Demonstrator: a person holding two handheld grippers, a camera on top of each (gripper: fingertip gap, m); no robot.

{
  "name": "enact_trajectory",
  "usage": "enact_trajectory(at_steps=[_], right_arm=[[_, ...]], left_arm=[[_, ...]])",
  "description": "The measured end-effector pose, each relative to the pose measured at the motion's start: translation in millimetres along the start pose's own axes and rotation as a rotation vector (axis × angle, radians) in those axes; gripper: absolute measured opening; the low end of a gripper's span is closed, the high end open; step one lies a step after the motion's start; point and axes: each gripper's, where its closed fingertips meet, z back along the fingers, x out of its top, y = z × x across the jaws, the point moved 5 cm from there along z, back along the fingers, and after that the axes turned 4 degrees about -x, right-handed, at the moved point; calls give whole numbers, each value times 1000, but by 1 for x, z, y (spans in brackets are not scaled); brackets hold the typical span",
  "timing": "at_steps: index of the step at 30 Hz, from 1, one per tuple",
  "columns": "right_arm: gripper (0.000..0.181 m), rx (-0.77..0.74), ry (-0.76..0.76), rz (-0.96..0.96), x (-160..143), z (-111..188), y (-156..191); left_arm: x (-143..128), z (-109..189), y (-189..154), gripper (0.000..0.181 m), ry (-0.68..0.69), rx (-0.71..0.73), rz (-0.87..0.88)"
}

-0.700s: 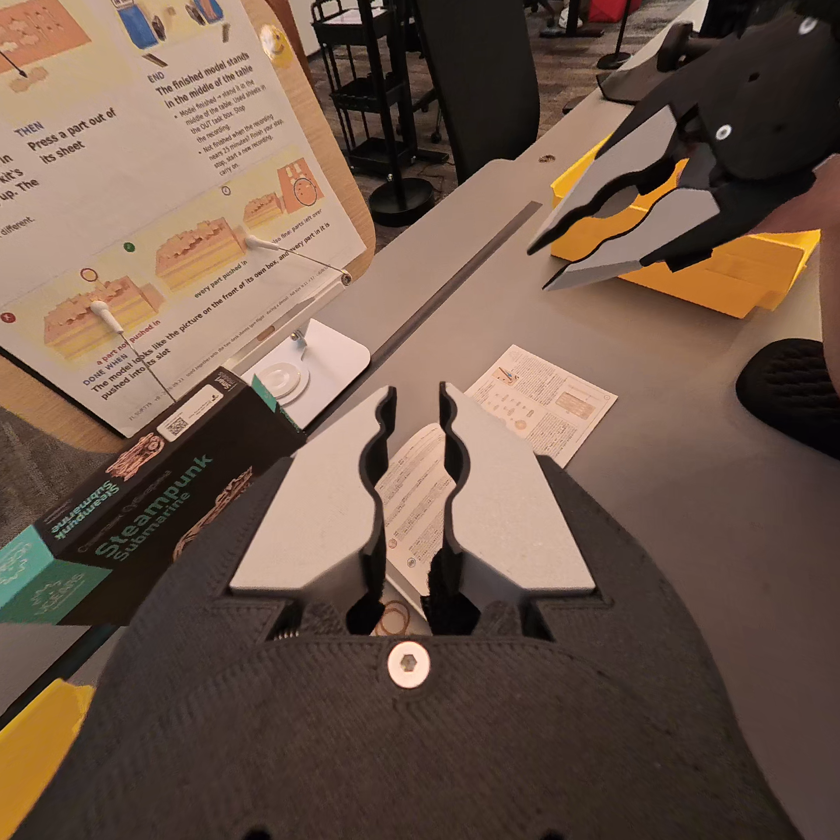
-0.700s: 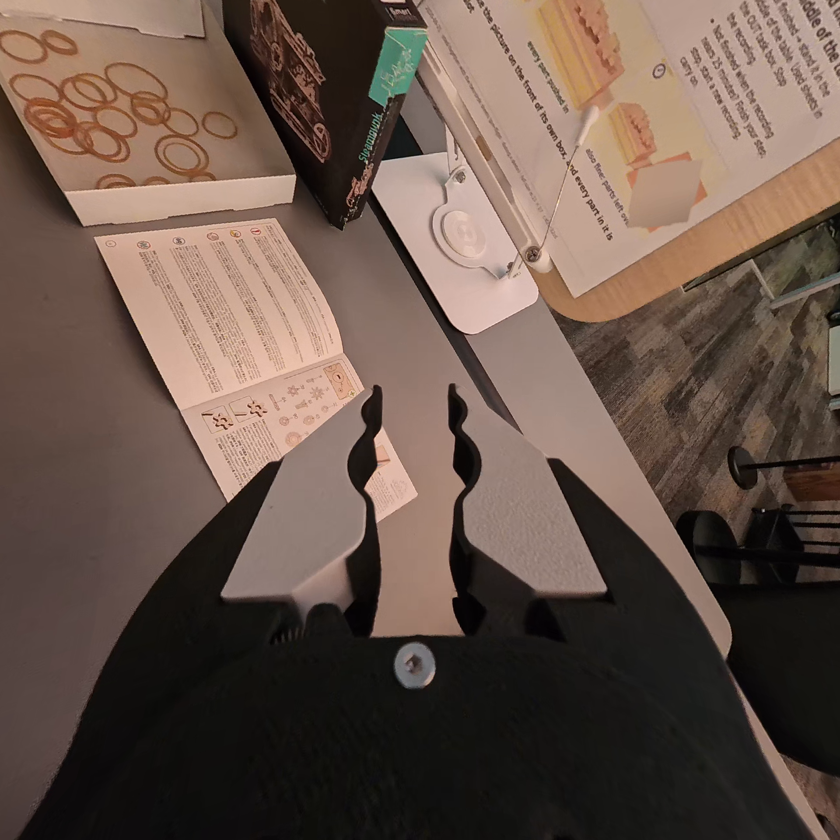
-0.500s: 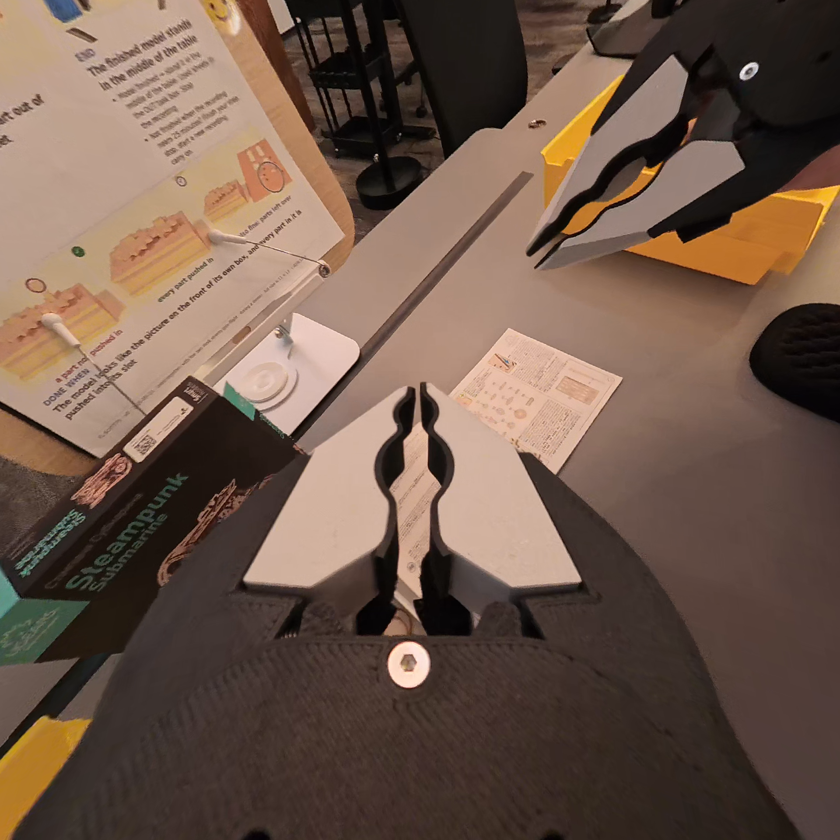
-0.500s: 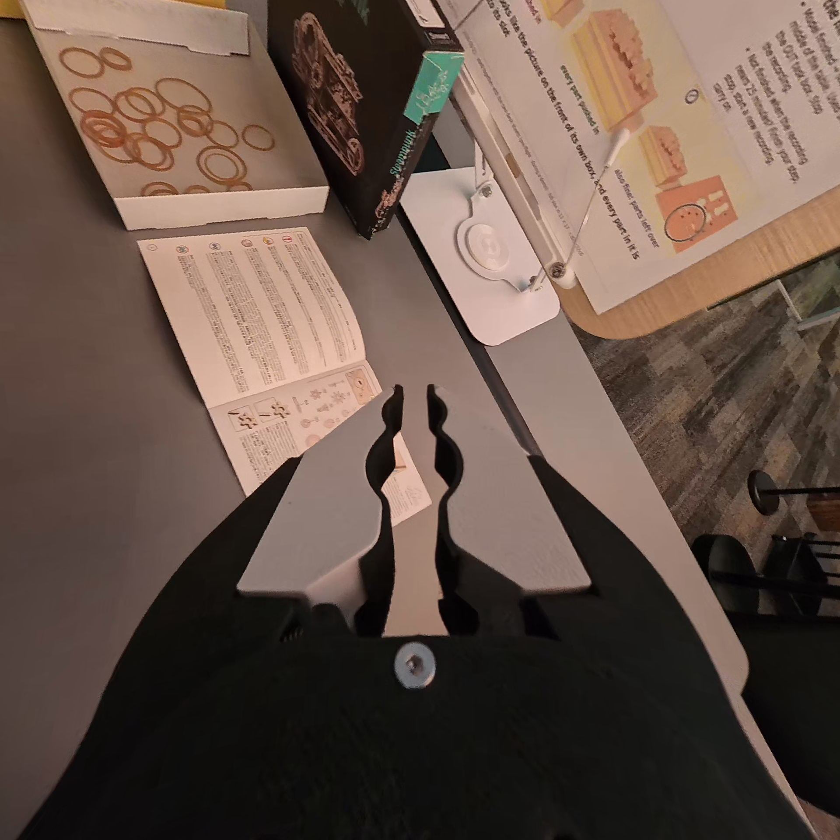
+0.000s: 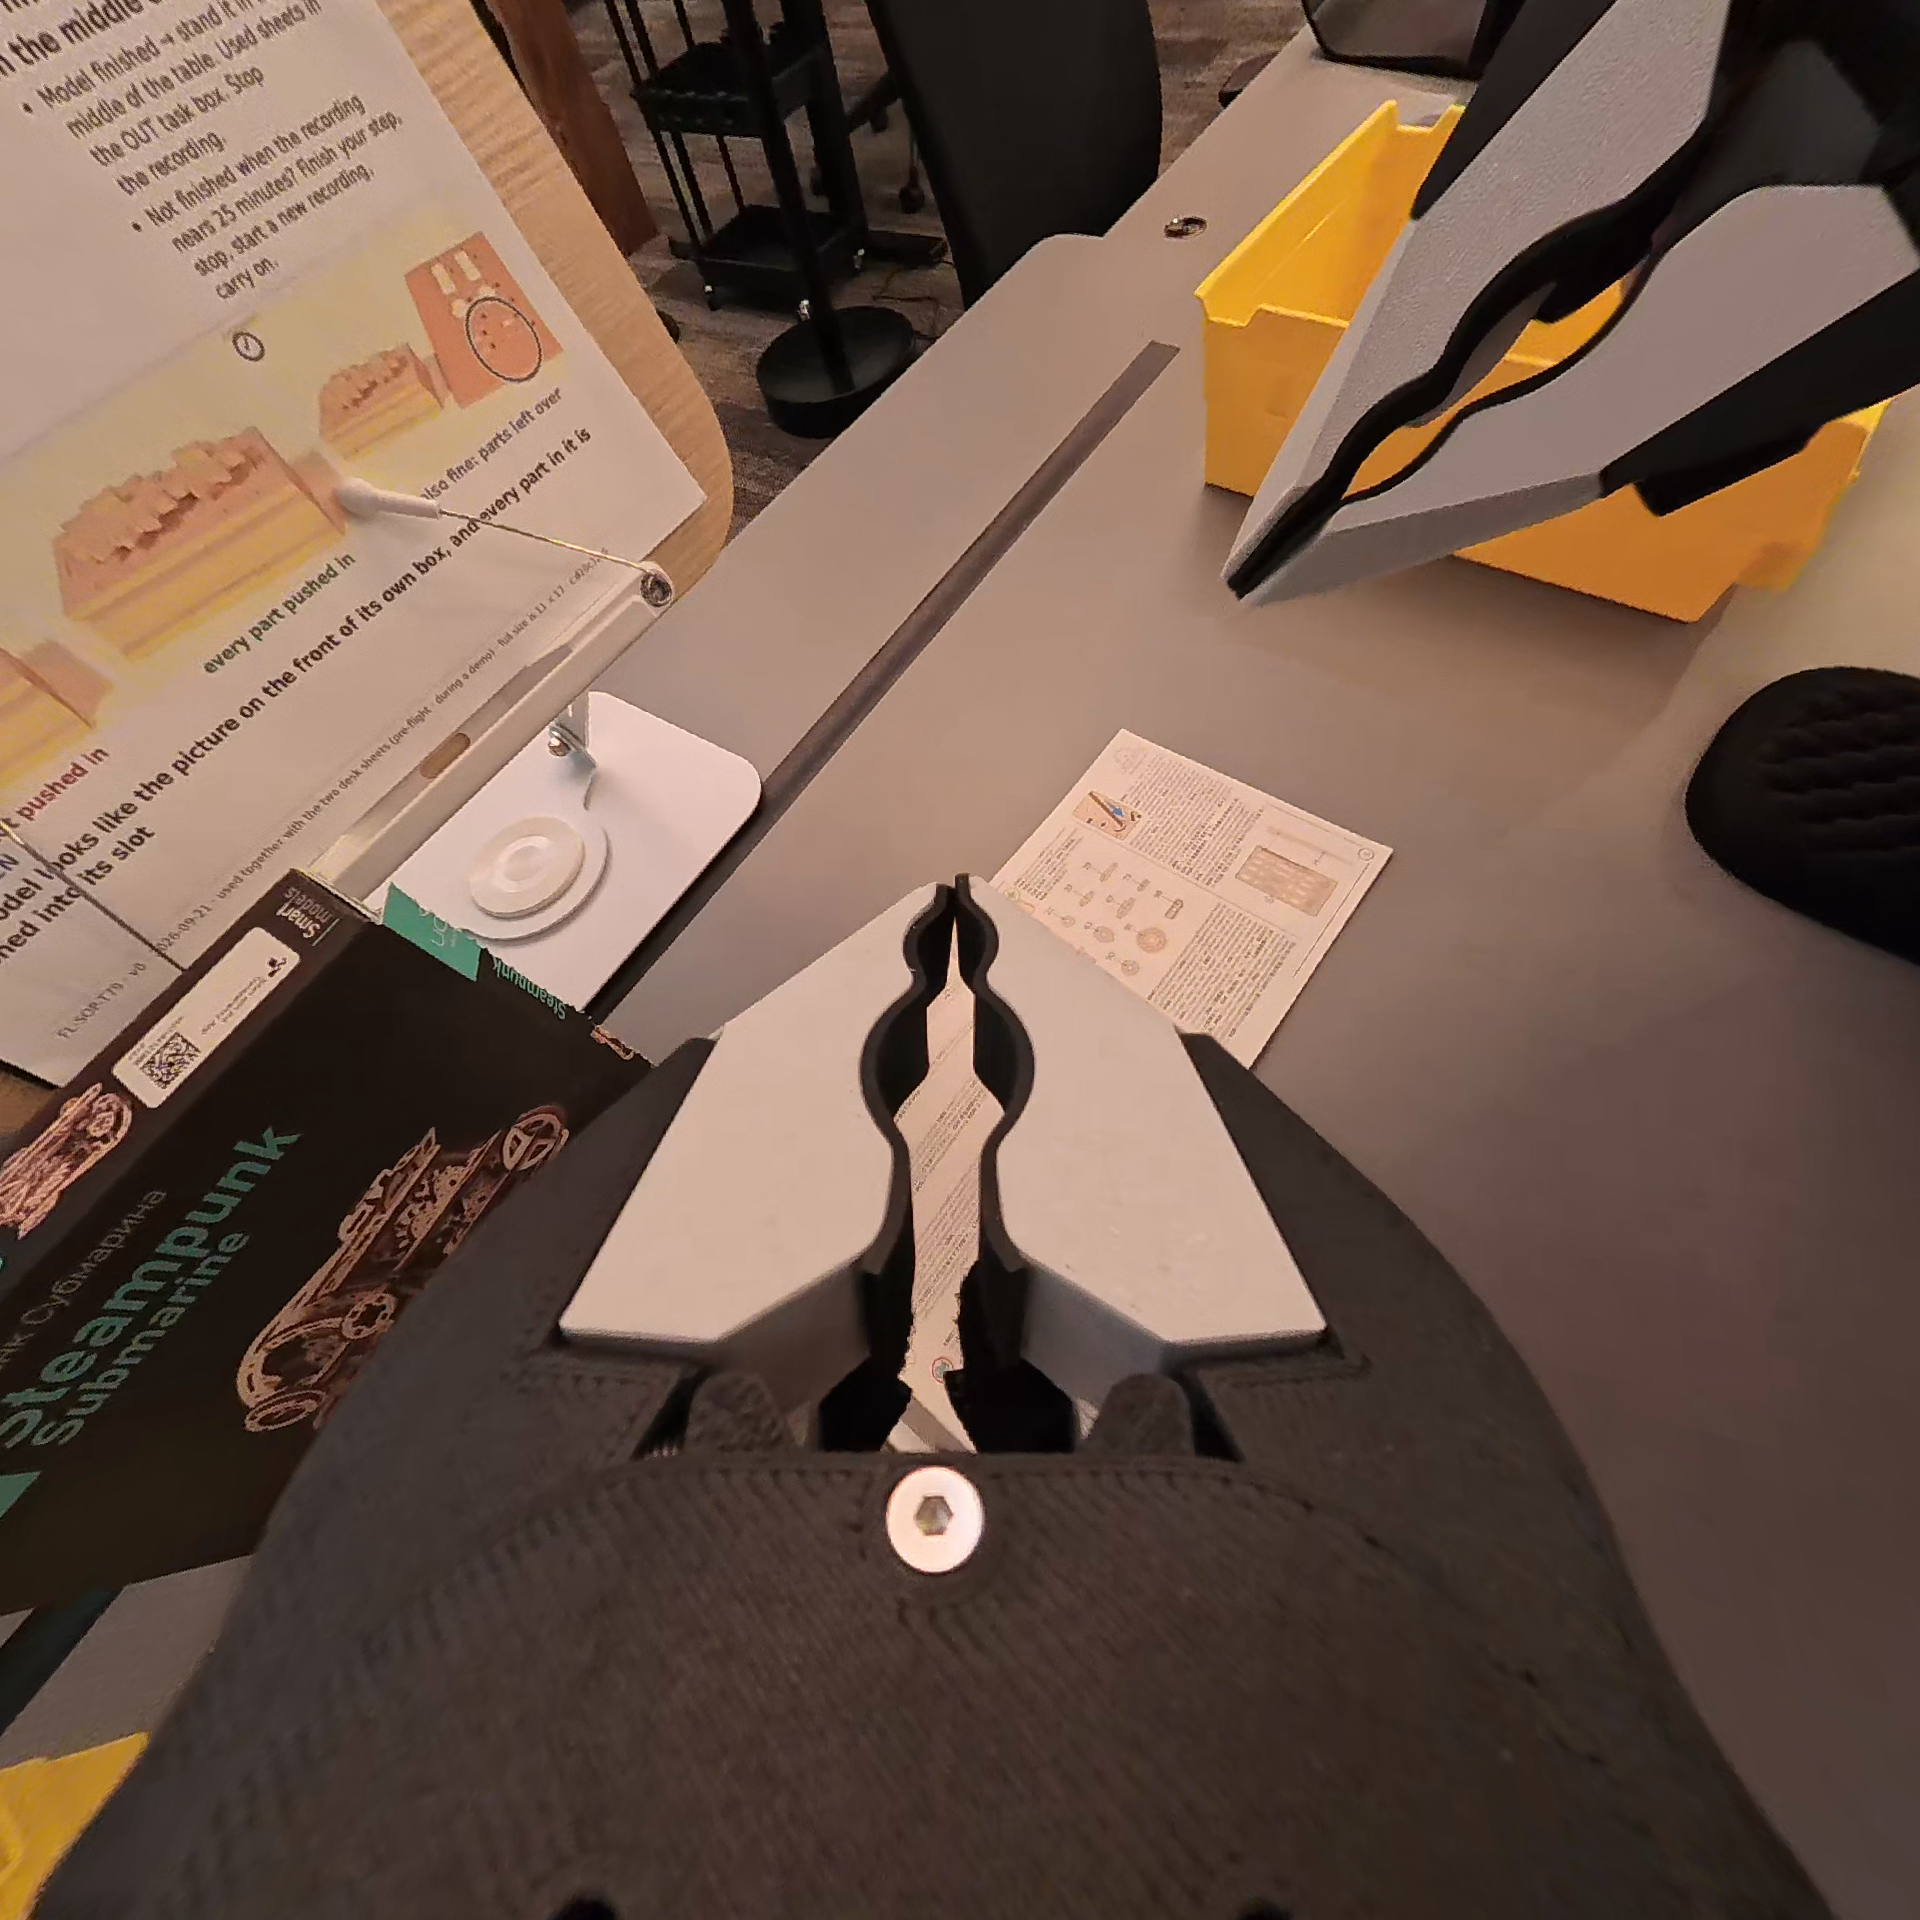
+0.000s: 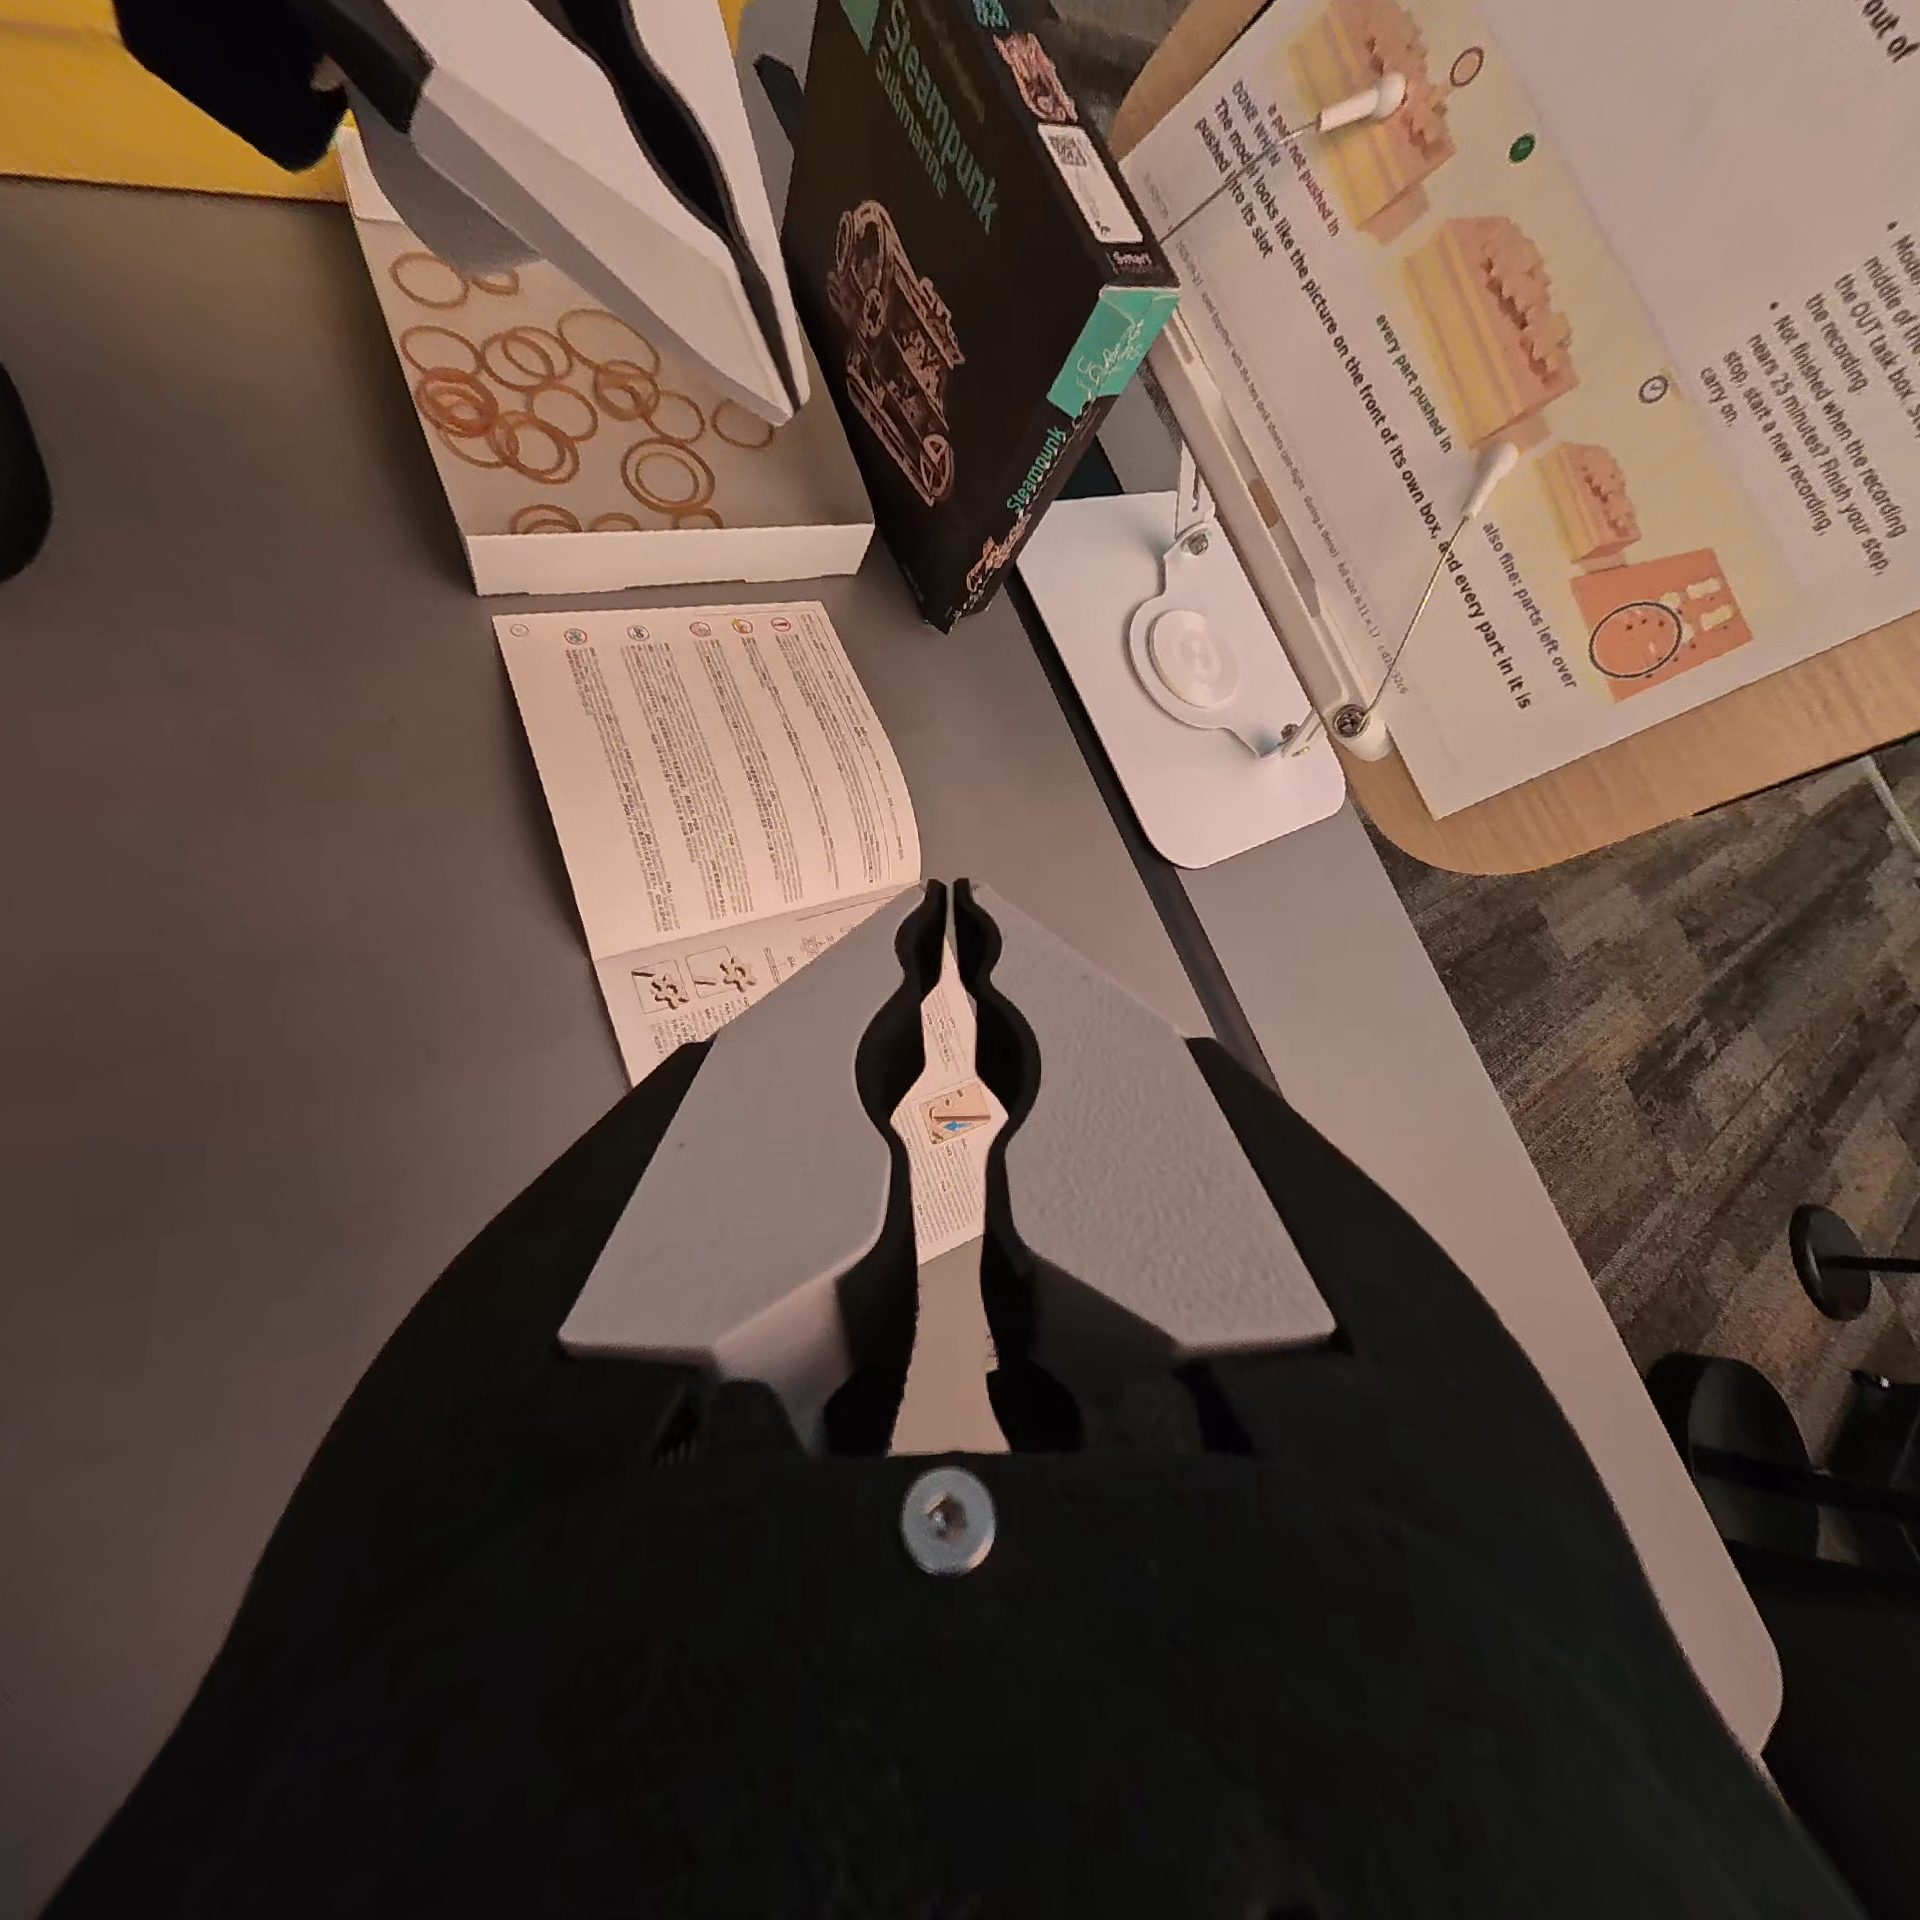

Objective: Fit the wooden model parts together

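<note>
**Both grippers closed and empty above the desk**

While both grippers hung above the grey desk (image 5: 1558, 1299), neither one held anything. The left gripper (image 5: 956, 891) had its two grey fingers drawn together until the tips all but met, with only the wavy gap behind them left between. The right gripper (image 6: 950, 889) stood the same way, tips nearly touching and nothing pinched.

Under both lay an open instruction leaflet (image 6: 717, 758), flat on the desk; print showed through each gripper's gap. In the left wrist view its far page (image 5: 1195, 904) stuck out to the right of the fingertips.

Wooden parts: none could be made out as loose pieces. The dark kit box (image 6: 966, 312) stood upright at the far edge of the desk, just left of a white stand base (image 6: 1205, 675). To the left of the box sat a shallow white tray (image 6: 665, 540) with many tan rings (image 6: 540, 416) scattered in it; the leaflet lay just near of this tray. The left gripper (image 6: 769, 384), seen from the right wrist view, hovered over the tray's right part.

The stand carried a large printed instruction sheet (image 5: 260, 416) on a wooden board. A yellow bin (image 5: 1309, 343) sat far right on the desk, with the right gripper (image 5: 1247, 587) in front of it in the left wrist view. A black textured pad (image 5: 1829, 800) lay at the right edge.
</note>
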Motion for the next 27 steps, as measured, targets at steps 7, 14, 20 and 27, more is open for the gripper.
enact_trajectory(at_steps=[7, 14, 20, 27], right_arm=[[18, -48, -55, -9, 8, 15, -5], [35, -126, -122, -17, 14, 36, -15], [54, -214, -149, -38, 12, 47, -29], [82, -317, -219, -66, 12, 58, -47]], left_arm=[[8, 7, -1, 8, -55, 26, 14], [20, 20, 1, 30, -153, 44, 52], [31, 36, 2, 53, -256, 46, 81], [40, 56, -9, 72, -312, -51, 112]])
